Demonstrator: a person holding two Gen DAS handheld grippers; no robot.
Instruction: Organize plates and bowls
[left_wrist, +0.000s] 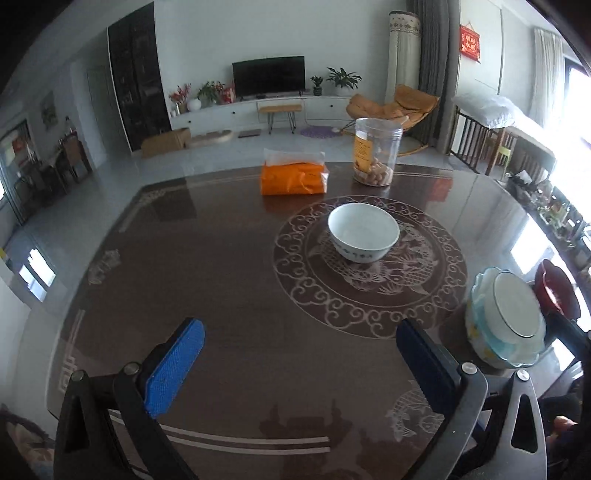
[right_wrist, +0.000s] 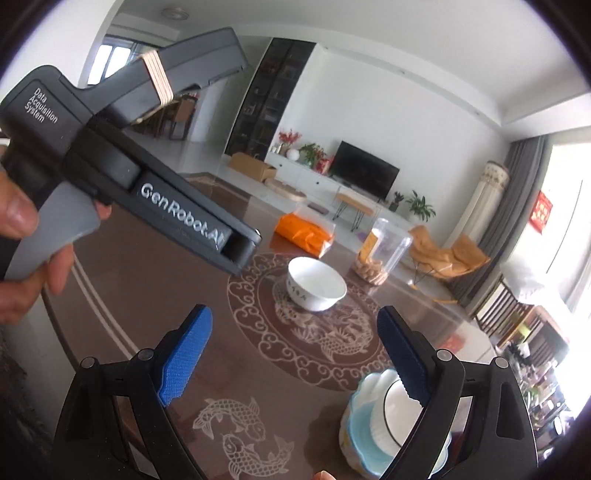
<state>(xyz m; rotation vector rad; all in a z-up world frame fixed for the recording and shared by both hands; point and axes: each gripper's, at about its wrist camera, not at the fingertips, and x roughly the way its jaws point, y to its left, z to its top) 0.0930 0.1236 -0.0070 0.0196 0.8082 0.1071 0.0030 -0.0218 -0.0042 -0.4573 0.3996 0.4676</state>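
On the dark patterned surface (left_wrist: 221, 280), a white bowl (left_wrist: 364, 232) sits upright at the centre of the round scrollwork medallion, empty as far as its interior shows. Left claw (left_wrist: 295, 365) is released, blue pads spread wide with only bare surface between them; the bowl lies ahead of it and a little right, well apart from both fingertips. Right claw (right_wrist: 299, 365) is likewise released, nothing pressed between its pads; the white bowl is ahead of it too, near the middle of the gap but farther off. Just beside the right claw's right-hand finger sits a stack of dishes (right_wrist: 373, 424): a pale blue scalloped plate at the bottom with a white ribbed dish nested in it (the finger overlaps the stack in this view; whether it touches cannot be told). From the left wrist view the same stack appears at the right edge of the surface, with a dark red bowl (left_wrist: 554, 288) behind it, partly cut off. Beyond the white bowl stand an orange tissue pack (left_wrist: 293, 177) and a clear plastic jar (left_wrist: 376, 151), upright, holding a shallow layer of pale brown pieces at its bottom. A person's hand (right_wrist: 22, 236) grips the left tool's handle.
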